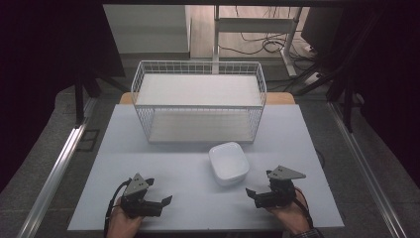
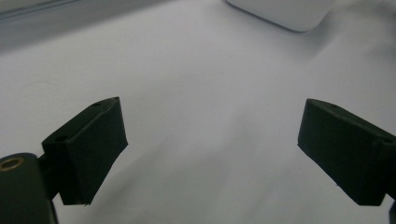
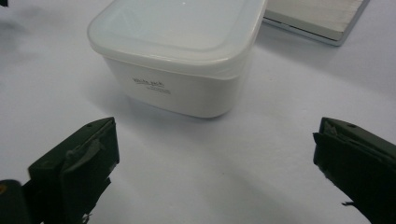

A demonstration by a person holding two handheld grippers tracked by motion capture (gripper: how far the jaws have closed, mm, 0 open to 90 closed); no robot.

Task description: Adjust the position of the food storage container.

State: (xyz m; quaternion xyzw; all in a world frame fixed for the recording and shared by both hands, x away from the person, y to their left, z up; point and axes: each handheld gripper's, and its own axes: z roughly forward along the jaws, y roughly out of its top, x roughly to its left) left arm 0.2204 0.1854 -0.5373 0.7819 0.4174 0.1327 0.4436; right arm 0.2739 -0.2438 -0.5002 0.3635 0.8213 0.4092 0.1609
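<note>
We see a pale worktop (image 1: 148, 168) with a white wire basket (image 1: 198, 101) standing at its far side, a flat whitish board lying in the basket's bottom. In front of the basket, right of the worktop's middle, sits a white plastic container (image 1: 229, 162) with rounded corners and a translucent lid pressed on top. It stands upright and alone, near the basket's front wall but not touching it.

Our left tool (image 1: 161, 202) rests low at the near left of the worktop, held in a hand (image 1: 121, 222) that comes in from the bottom edge. Its jaws point toward the middle of the worktop. In the left gripper view the left tool (image 2: 212, 135) has its two black jaws spread wide, with bare worktop between them and nothing gripped; a corner of the container (image 2: 285, 11) shows at the top edge, well ahead.

Our right tool (image 1: 253, 194) sits at the near right, held in the other hand (image 1: 292, 215), its jaws pointing leftward, just short of the container's near right corner. In the right gripper view the right tool (image 3: 215, 163) also stands wide open and holds nothing. The container (image 3: 180, 60) lies just ahead of the gap between the jaws, apart from both, with small grey print on its near wall. A corner of the basket's board (image 3: 317, 16) shows behind it.
</note>
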